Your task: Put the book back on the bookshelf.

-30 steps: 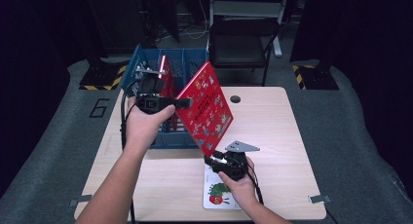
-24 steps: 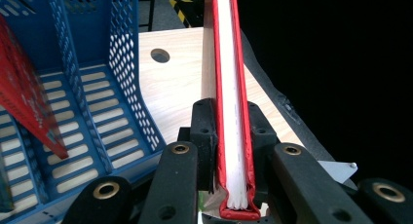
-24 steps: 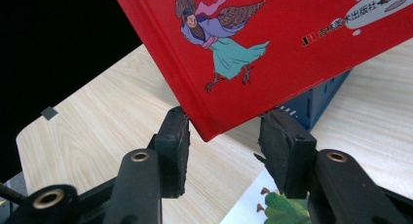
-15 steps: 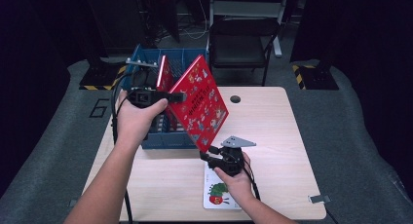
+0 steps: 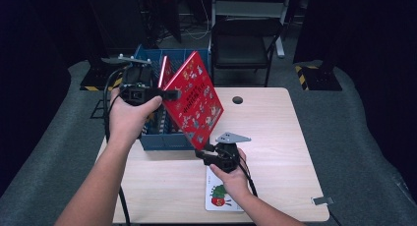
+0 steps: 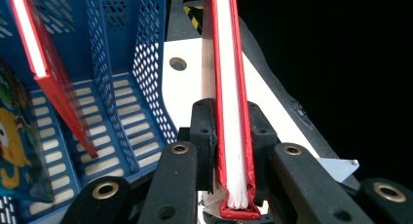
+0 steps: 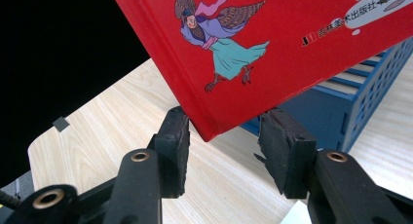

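High view: the red book point(image 5: 193, 100) hangs tilted in the middle of the frame, above the tabletop point(image 5: 275, 132) and against the right end of the blue basket point(image 5: 164, 140). The left tongs point(image 5: 169, 94) clamp its upper left edge, likely so it can be swung over the basket's slots. The right tongs point(image 5: 202, 154), just below centre, sit at the book's bottom corner, apparently to steady and steer it. A second red book point(image 5: 163, 71) already stands in the basket, leaning. A picture book with a caterpillar point(image 5: 221, 196) lies flat on the tabletop near the bottom edge, under the right hand.

Left gripper view: the left tongs point(image 6: 233, 151) are closed tight on the red book point(image 6: 229, 87), seen edge-on and running up the centre of the frame. At left, the blue basket point(image 6: 146, 63) shows its perforated dividers; one compartment holds the leaning second red book point(image 6: 58, 92), and a colourful yellow-and-blue book point(image 6: 14, 136) stands at the far left.

Right gripper view: the right tongs point(image 7: 224, 141) stand open, the red book point(image 7: 272, 48)'s corner dipping between the pads without being pinched. The blue basket point(image 7: 350, 107) sits at right behind it.
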